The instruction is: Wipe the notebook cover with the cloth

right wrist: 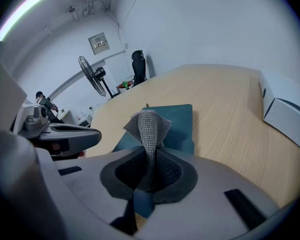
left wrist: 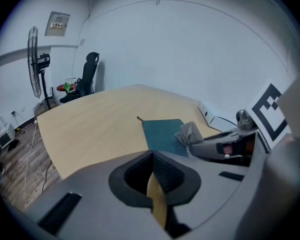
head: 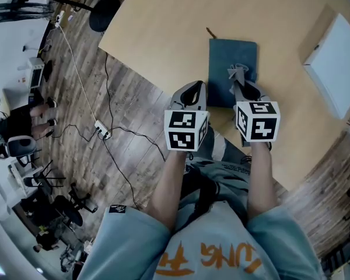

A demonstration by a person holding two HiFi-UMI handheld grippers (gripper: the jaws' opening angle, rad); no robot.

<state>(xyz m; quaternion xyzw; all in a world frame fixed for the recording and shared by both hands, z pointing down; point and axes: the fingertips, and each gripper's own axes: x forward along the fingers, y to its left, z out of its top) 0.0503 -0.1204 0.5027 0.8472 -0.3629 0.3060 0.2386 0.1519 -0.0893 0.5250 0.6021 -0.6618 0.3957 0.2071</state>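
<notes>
Teal rectangular notebook (head: 231, 60) lies flat on the pale wooden desk (head: 163, 25), toward its near edge. Right tool (right wrist: 149, 173) is clamped on a grey knitted cloth (right wrist: 147, 126) over the notebook's near end. Left tool (left wrist: 154, 180), jaws together and empty, hovers just left of the notebook. Orange shirt lettering (head: 209, 256) is unreadable.

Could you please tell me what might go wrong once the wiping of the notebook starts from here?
1. The notebook lies loose on the table; the left tongs are shut on nothing and not holding it, so a stroke may push it along.
2. The right tongs pinch only a narrow fold of the cloth, so it might slip out, or their tips might rub the cover.
</notes>
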